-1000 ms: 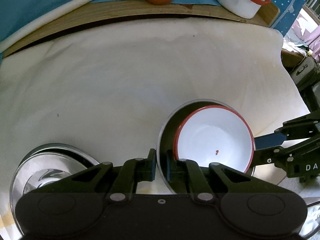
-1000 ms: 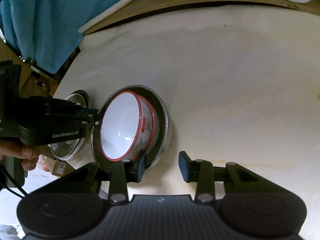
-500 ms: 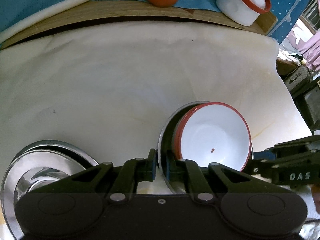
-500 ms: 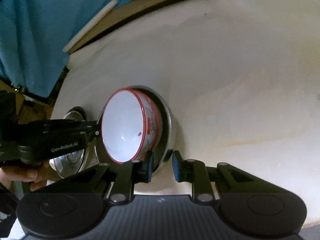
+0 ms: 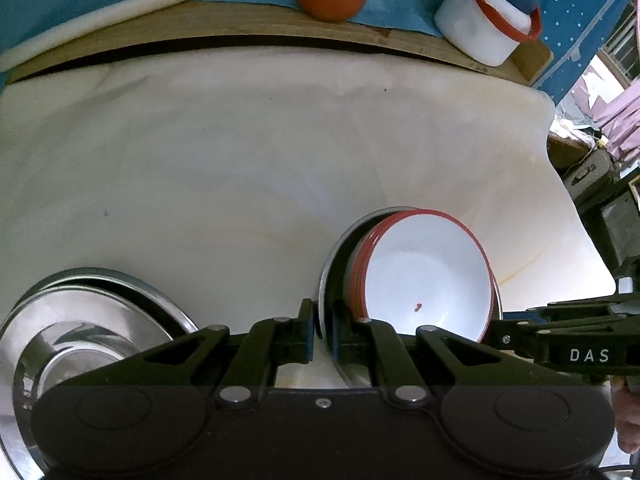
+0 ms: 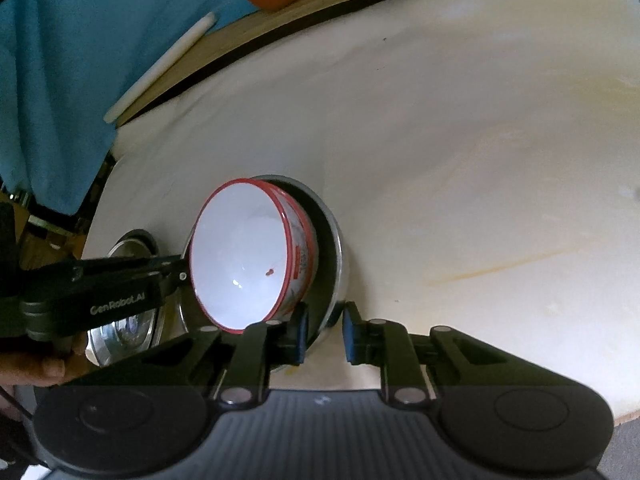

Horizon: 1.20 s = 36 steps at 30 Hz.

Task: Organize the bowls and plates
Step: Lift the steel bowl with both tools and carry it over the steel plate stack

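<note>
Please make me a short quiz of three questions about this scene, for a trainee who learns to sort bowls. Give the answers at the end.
1. True or false: the white bowl with the red rim lies flat on the cloth, apart from the steel bowl.
2. What is clamped between the fingers of the left gripper?
A. the rim of the steel bowl
B. a wooden spoon
C. a folded napkin
3. How many red specks show inside the white bowl?

Key:
1. False. It leans tilted inside the steel bowl.
2. A
3. One
</note>
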Each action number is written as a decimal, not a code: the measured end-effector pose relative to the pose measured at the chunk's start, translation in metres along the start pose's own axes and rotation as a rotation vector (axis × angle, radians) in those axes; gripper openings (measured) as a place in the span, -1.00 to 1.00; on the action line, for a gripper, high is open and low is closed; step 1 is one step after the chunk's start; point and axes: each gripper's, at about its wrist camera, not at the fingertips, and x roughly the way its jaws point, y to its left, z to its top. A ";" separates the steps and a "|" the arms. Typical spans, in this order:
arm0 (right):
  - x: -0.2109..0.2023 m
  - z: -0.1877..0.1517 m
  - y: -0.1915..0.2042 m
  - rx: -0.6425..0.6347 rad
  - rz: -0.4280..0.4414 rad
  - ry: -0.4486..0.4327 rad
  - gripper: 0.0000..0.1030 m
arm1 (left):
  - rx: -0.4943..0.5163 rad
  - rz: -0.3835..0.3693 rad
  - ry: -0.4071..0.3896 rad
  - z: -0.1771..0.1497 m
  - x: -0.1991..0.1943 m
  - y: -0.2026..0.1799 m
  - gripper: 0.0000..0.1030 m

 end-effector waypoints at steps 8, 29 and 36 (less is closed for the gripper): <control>-0.005 -0.002 0.004 0.010 -0.005 -0.019 -0.63 | -0.013 -0.023 -0.030 0.006 -0.008 0.000 -0.86; -0.013 0.018 0.056 -0.117 0.042 -0.046 -0.62 | -0.094 0.017 -0.158 0.010 -0.064 0.045 -0.86; -0.001 0.026 0.090 -0.196 0.073 -0.019 -0.62 | -0.159 0.062 -0.188 -0.003 -0.085 0.075 -0.86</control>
